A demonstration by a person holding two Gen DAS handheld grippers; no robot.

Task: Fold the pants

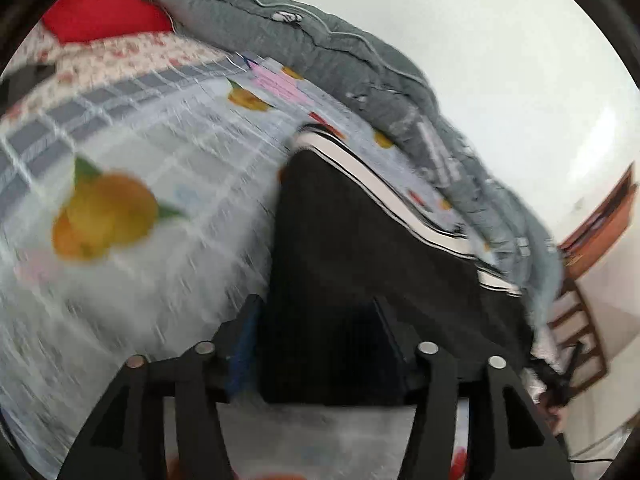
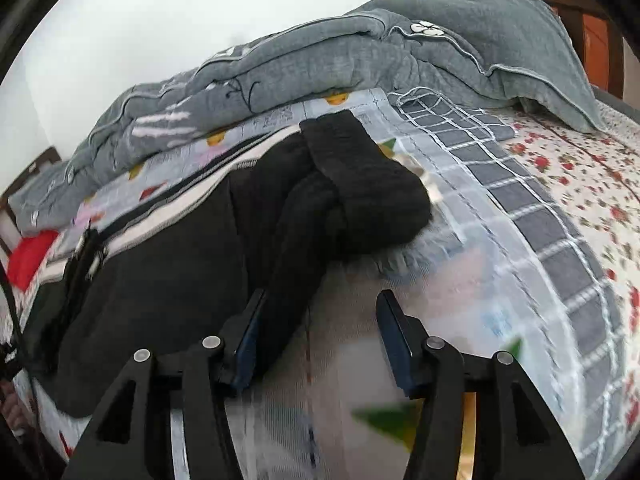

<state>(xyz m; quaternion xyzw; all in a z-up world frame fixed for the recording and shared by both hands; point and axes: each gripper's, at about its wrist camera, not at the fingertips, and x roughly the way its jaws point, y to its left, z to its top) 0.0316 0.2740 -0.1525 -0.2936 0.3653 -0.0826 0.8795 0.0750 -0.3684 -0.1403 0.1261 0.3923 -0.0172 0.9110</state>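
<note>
Black pants (image 1: 360, 240) with a white side stripe (image 1: 384, 184) lie on a fruit-print sheet (image 1: 140, 160). My left gripper (image 1: 316, 312) is open, its fingers standing either side of the pants' near edge, with black cloth filling the gap between them. In the right wrist view the pants (image 2: 168, 264) lie to the left, with a rolled or folded cuff end (image 2: 360, 184) lumped on top. My right gripper (image 2: 320, 308) is open and holds nothing; its left finger (image 2: 250, 320) is against the pants' edge, its right finger over the sheet (image 2: 460, 280).
A grey quilt (image 1: 320, 40) is bunched along the far side of the bed, also in the right wrist view (image 2: 320, 60). A red pillow (image 1: 100, 12) and floral bedding (image 2: 580, 184) lie beyond. A wooden frame (image 1: 580, 320) stands at the bed's end.
</note>
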